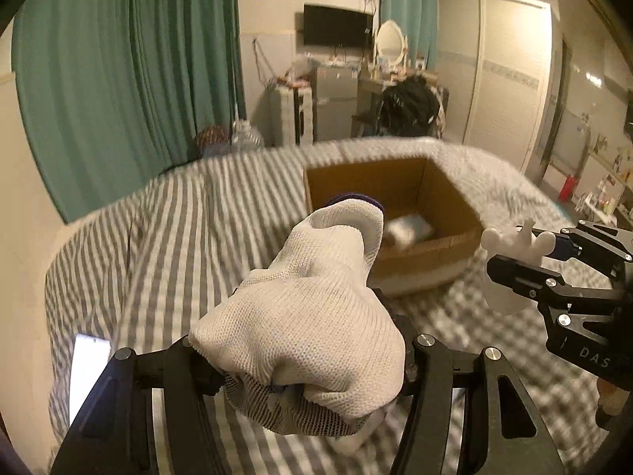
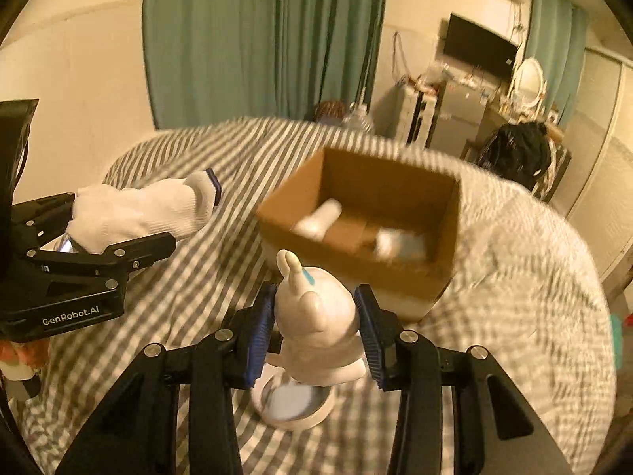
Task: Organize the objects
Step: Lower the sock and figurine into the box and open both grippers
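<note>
A rolled white sock (image 1: 308, 316) with a dark cuff fills my left gripper (image 1: 312, 360), which is shut on it above the striped bed. The right wrist view shows that sock (image 2: 142, 213) in the left gripper (image 2: 118, 233) at the left. My right gripper (image 2: 316, 316) is shut on a white rabbit figure (image 2: 312, 304), its blue pads (image 2: 261, 328) pressing both sides. Under the figure is a round white base (image 2: 292, 399). The rabbit figure (image 1: 514, 237) and right gripper (image 1: 526, 261) show at the right of the left view. An open cardboard box (image 2: 356, 273) stands just beyond both grippers.
Inside the box (image 1: 455, 206) lie a white cylinder (image 2: 320, 217) and a blurred white and blue item (image 2: 399, 245). A lit phone (image 1: 89, 372) lies on the striped bedcover (image 1: 178, 237) at the left. Green curtains, a fridge and a dresser stand beyond the bed.
</note>
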{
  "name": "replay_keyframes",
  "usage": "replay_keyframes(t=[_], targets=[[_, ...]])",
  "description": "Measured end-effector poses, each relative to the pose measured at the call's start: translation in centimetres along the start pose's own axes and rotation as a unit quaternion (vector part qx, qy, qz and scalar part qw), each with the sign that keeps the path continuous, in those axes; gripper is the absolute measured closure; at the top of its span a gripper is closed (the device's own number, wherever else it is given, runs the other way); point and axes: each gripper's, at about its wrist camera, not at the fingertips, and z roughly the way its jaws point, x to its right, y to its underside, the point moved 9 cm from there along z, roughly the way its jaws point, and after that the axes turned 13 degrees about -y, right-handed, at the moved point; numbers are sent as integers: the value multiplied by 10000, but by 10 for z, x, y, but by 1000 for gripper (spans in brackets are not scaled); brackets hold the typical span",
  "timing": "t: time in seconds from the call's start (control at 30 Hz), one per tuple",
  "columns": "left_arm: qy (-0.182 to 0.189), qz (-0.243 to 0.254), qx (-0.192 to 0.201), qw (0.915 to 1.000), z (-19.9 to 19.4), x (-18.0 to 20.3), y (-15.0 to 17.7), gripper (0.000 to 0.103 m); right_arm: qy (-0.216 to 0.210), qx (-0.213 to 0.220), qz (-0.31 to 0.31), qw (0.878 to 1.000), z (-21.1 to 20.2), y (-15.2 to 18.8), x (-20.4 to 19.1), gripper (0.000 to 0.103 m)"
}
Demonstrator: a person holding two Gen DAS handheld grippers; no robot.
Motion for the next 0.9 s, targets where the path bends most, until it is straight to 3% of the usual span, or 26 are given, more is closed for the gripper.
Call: replay_keyframes(t=[0.3,0.57,0.73,0.9], targets=[[138,68,615,9980,3,15,-93,42,244,551,-306,9977,-32,-88,23,63],[236,114,724,9970,56,41,-155,42,326,869,-138,9956,-14,-162,66,63],[341,164,629,9973,103,62,-172,42,304,975,120,9947,13,-192,100,63],[528,451,330,9970,146,84,-142,42,258,913,423,9946,61,-190,133,63]])
